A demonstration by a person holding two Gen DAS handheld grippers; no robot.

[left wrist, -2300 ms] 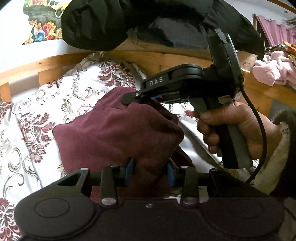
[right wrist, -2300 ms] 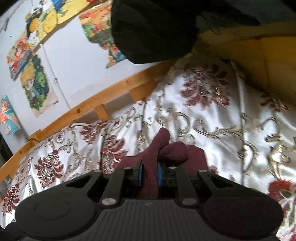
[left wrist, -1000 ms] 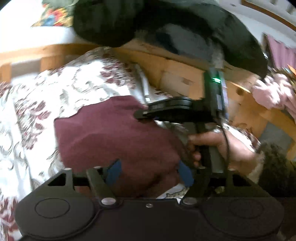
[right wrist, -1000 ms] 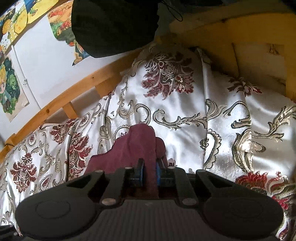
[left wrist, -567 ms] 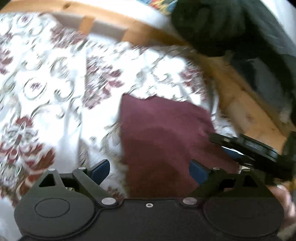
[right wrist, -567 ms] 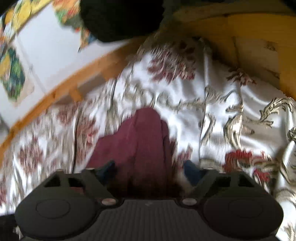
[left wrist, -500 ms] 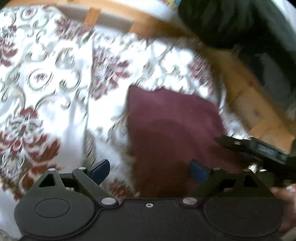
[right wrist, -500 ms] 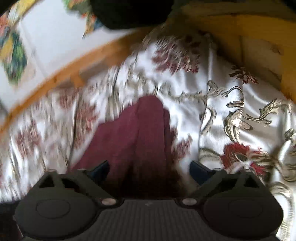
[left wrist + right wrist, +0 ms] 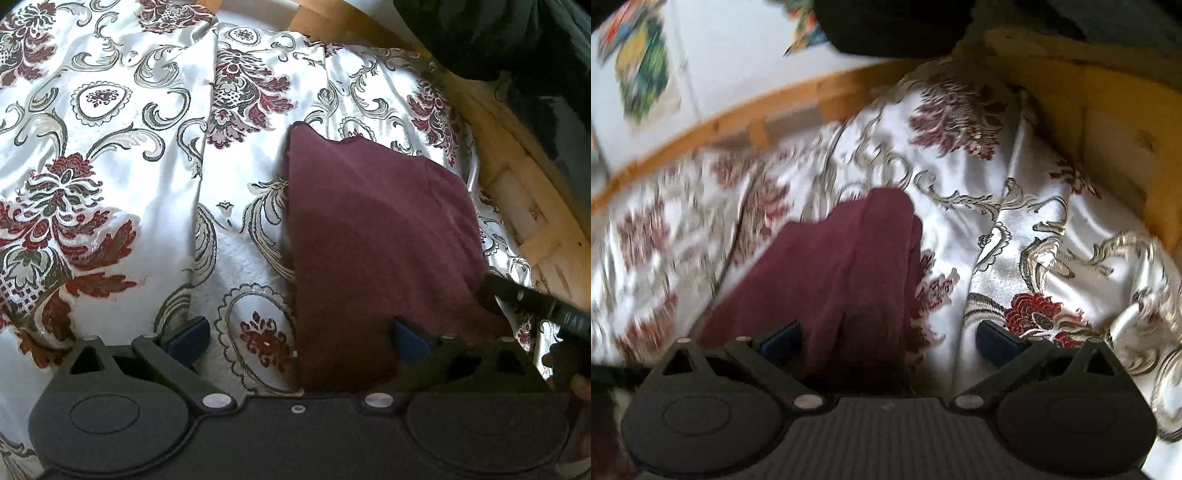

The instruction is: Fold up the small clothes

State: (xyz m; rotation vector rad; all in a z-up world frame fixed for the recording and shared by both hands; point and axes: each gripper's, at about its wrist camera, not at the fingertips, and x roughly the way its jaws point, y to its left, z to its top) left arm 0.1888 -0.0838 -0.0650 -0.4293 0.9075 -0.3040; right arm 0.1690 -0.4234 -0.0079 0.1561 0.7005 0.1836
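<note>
Maroon garment point(image 9: 376, 236) lies folded flat on floral bedspread point(image 9: 122, 155), near headboard-side edge; L gripper point(image 9: 295, 332) jaws just opened, spread wide, cloth between, unpressed; R gripper point(image 9: 886, 338) likewise just released; this piece looks done; tidying/next item remains, judged.

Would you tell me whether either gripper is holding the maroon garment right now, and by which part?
Nothing is held: the left gripper and right gripper have just opened, and the maroon garment lies free.
</note>
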